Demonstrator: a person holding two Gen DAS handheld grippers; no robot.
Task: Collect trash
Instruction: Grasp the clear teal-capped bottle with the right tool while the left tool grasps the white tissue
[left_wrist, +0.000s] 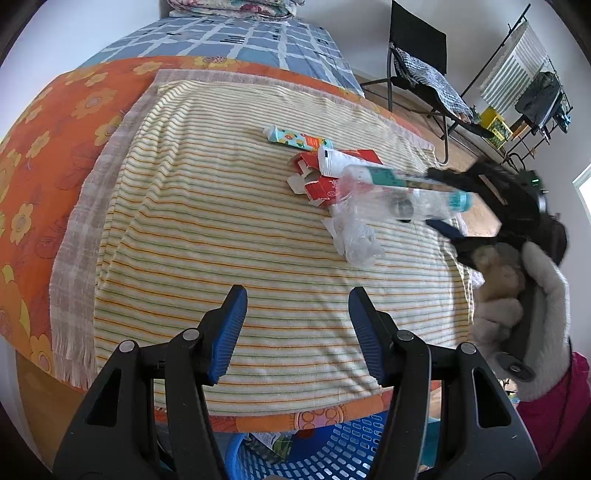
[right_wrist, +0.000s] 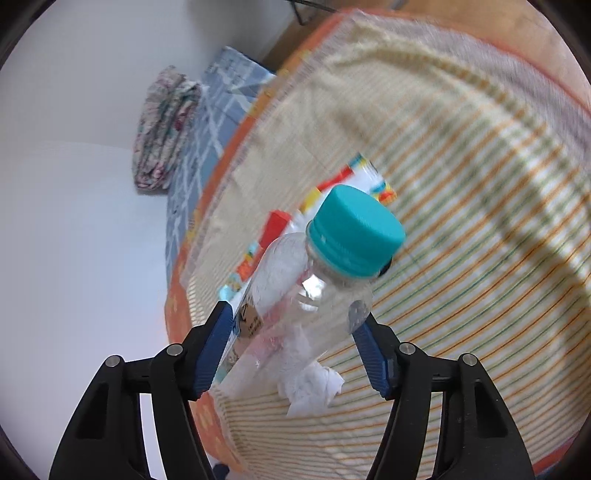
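My right gripper (left_wrist: 434, 197) (right_wrist: 295, 314) is shut on a clear plastic bottle (left_wrist: 373, 195) (right_wrist: 295, 280) with a teal cap (right_wrist: 354, 229), holding it tilted above the trash pile. Under it on the striped towel (left_wrist: 221, 221) lie a torn red carton (left_wrist: 321, 184), a white tube (left_wrist: 340, 160), a flowery tube (left_wrist: 295, 137) and crumpled white tissue (left_wrist: 356, 240) (right_wrist: 314, 387). My left gripper (left_wrist: 297, 306) is open over the towel's near part, with nothing between its blue pads. A hand in a white fuzzy glove (left_wrist: 532, 295) grips the right tool.
A blue plastic basket (left_wrist: 332, 454) with some wrappers in it stands below the bed's near edge. The towel lies on an orange flowered bedcover (left_wrist: 55, 147). A black chair (left_wrist: 417, 55) and a drying rack (left_wrist: 524, 85) stand beyond the bed on the right. A folded blanket (right_wrist: 162, 125) lies at the head.
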